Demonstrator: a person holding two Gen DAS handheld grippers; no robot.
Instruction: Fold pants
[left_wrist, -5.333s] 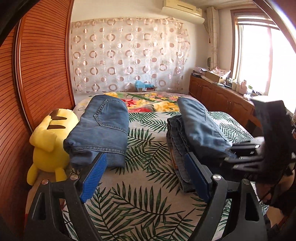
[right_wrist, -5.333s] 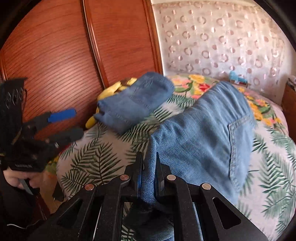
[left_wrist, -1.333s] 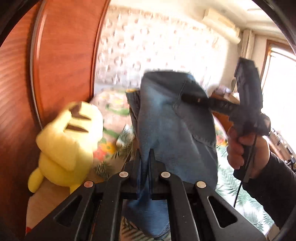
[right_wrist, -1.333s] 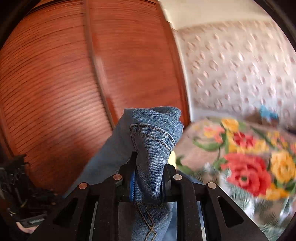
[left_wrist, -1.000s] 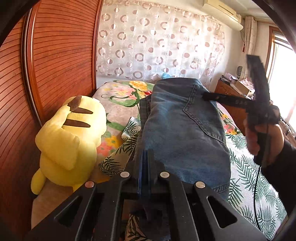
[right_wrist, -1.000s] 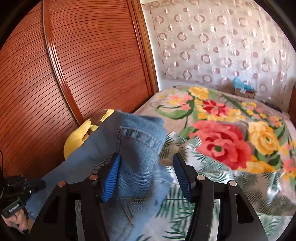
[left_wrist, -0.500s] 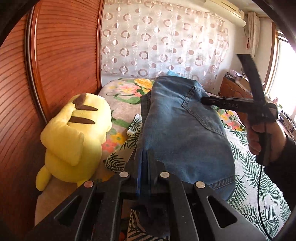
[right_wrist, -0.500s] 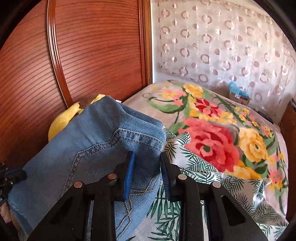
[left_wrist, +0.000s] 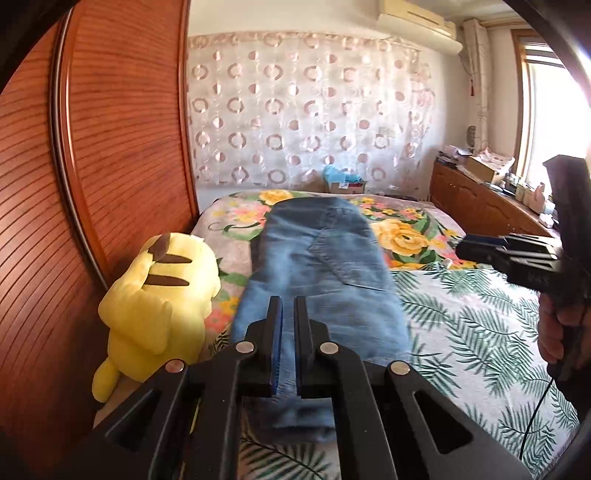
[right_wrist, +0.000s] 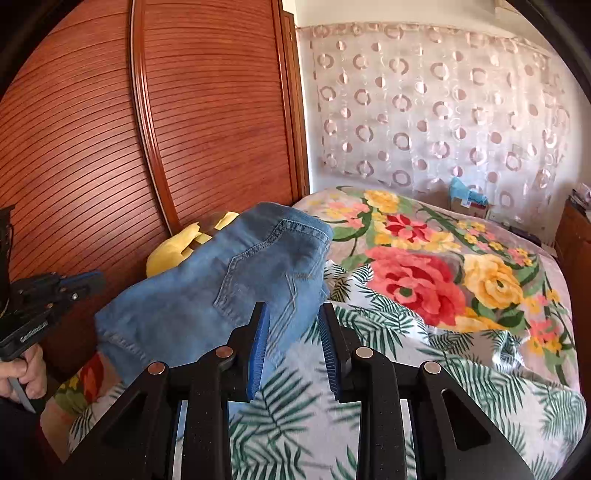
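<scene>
Beyond both tools' tips, folded jeans (left_wrist: 321, 280) lie on bed (left_wrist: 480, 332).

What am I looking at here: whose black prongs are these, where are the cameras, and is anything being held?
There is no robot. A person carries a two-finger tool in each hand, and each has a wide-angle camera looking along its fingers. One picture is from the left tool, the other from the right tool. Each picture also shows the other tool at its edge. On the flowered bed lies a folded pair of blue jeans. A yellow plush toy sits beside them, against the wooden panelling. The left tool's jaws are shut, but I cannot tell whether denim is pinched. The right tool's jaws stand apart and grip nothing.
</scene>
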